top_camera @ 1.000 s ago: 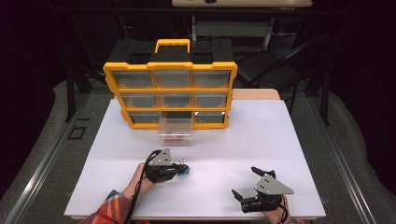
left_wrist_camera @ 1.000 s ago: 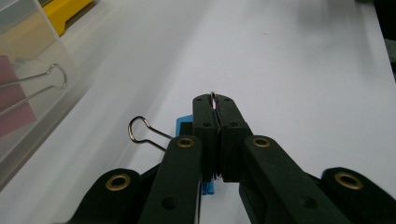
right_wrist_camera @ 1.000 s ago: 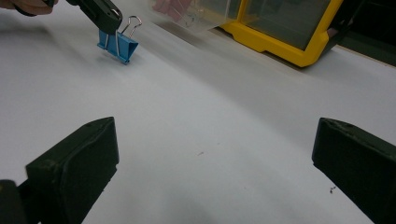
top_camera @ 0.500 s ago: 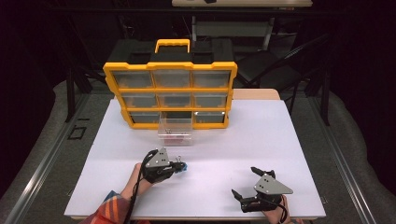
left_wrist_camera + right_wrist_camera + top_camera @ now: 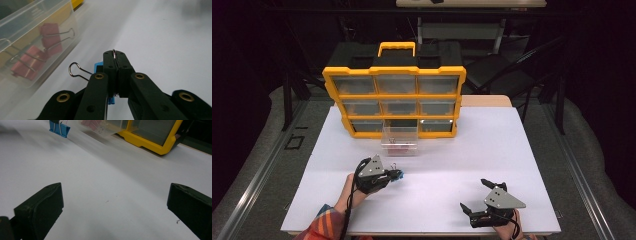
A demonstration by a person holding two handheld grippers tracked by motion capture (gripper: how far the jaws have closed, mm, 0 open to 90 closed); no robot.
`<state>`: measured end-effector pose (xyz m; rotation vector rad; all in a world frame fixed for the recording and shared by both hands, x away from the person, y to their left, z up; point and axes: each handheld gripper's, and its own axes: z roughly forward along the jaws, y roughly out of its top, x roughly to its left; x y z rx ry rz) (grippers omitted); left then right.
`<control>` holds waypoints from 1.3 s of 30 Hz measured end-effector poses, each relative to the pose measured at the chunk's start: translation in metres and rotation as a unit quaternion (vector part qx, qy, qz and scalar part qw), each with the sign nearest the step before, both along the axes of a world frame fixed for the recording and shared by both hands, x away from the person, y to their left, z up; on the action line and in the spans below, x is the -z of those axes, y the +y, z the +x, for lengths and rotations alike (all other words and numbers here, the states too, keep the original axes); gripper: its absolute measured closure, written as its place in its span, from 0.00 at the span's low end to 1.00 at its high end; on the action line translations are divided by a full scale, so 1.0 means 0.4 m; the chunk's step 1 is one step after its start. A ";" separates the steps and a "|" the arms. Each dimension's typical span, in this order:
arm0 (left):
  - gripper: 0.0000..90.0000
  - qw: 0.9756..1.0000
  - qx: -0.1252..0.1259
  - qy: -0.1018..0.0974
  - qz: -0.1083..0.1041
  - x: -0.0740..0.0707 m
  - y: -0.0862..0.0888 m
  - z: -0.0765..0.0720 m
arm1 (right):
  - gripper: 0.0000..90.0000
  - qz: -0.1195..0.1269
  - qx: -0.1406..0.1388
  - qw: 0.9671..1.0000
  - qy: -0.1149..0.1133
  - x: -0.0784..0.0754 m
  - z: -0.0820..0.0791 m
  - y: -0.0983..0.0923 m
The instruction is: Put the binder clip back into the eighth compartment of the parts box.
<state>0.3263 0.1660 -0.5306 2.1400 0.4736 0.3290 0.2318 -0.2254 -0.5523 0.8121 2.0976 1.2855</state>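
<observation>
Pinching one wire handle of a small blue binder clip (image 5: 99, 67), the left gripper (image 5: 115, 56) has its two black jaws pressed fully together, the silver loop poking out just above their tips. In the left gripper view the clip's blue body peeks out at centre frame behind the jaws, and its second wire handle sticks out to the left. In the high view the left gripper (image 5: 393, 174) sits left of centre in the lower half of the frame, with the blue clip (image 5: 398, 174) at its tip over the white table top (image 5: 472, 150).

Just above it in that view lies a clear plastic drawer (image 5: 400, 140), pulled out of the yellow organiser case with its rows of clear drawers (image 5: 394, 102) and resting on the table in front of it. The left gripper view shows the drawer (image 5: 30, 37) at upper left, with red binder clips (image 5: 51, 37) inside it.

At the lower right of the high view the right gripper (image 5: 476, 196) rests with its jaws spread wide and nothing between them; in its own view the right gripper (image 5: 113, 205) looks across bare table, with the blue clip (image 5: 59, 128) at the upper left.
</observation>
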 end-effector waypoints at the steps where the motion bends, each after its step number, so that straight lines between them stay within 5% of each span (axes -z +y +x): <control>1: 0.98 1.000 -0.004 -0.001 -0.001 -0.002 0.005 0.000 | 0.00 -0.001 0.000 1.000 0.000 0.000 0.000 0.000; 5: 0.98 1.000 -0.019 -0.007 -0.014 -0.012 0.030 0.001 | 0.00 0.000 0.000 1.000 -0.001 -0.001 0.000 -0.001; 19: 0.98 0.998 -0.067 -0.015 -0.009 -0.025 0.090 0.019 | 0.00 0.000 0.000 1.000 0.000 0.000 0.001 -0.001; 39: 0.98 0.993 -0.121 0.001 0.002 -0.036 0.150 0.054 | 0.00 0.000 0.000 1.000 0.002 0.001 0.001 0.000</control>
